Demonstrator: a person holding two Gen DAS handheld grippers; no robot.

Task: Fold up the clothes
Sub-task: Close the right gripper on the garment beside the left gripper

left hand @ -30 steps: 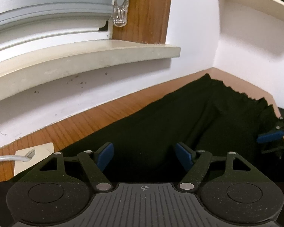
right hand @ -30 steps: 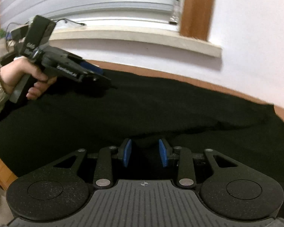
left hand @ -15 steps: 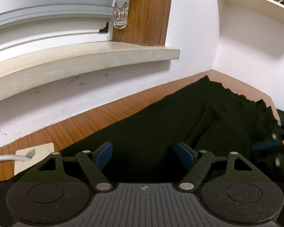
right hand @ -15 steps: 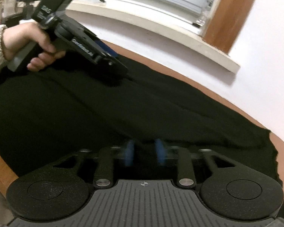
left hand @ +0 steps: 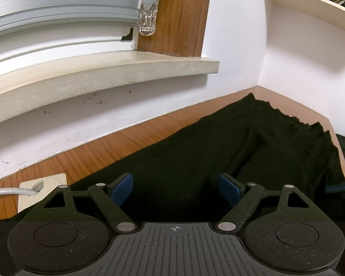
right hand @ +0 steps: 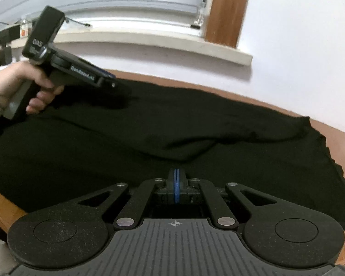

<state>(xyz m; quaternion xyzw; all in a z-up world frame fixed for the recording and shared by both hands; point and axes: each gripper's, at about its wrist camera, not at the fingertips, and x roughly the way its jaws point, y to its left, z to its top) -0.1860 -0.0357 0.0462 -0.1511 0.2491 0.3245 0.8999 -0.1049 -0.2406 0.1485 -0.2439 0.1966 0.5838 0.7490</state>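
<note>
1. Black garment [right hand: 195, 124] lies spread over a wooden table [left hand: 131, 142], under a window sill [left hand: 126, 69] and a white wall; it covers most of the table top.
2. One layer of the cloth is turned over the rest, and its folded edge runs across the middle of the right wrist view, ending in a rounded corner just in front of the right gripper [right hand: 176, 179].
3. At the far right end the edge of the garment looks wavy, near the corner of the table.
4. The right gripper is closed: its two blue pads [right hand: 175, 188] meet with only a thin line between them. Whether a bit of the black cloth is pinched there, I cannot tell, because the tips stand directly against the dark fabric.
5. The left gripper [left hand: 176, 187] has its jaws wide apart and they are opening. The blue pads [left hand: 123, 188] stand above the cloth, with fabric seen between them, but they do not press on it.
6. In the right wrist view a hand [right hand: 23, 85] with a light sleeve holds the left gripper by its handle, over the far left part of the garment.
7. A white socket plate [left hand: 42, 191] with a grey cable [left hand: 9, 192] sits on the table, just beside the edge of the cloth.
8. A clear plastic pull [left hand: 148, 13] of the blind hangs beside a wooden window frame [left hand: 179, 16].
</note>
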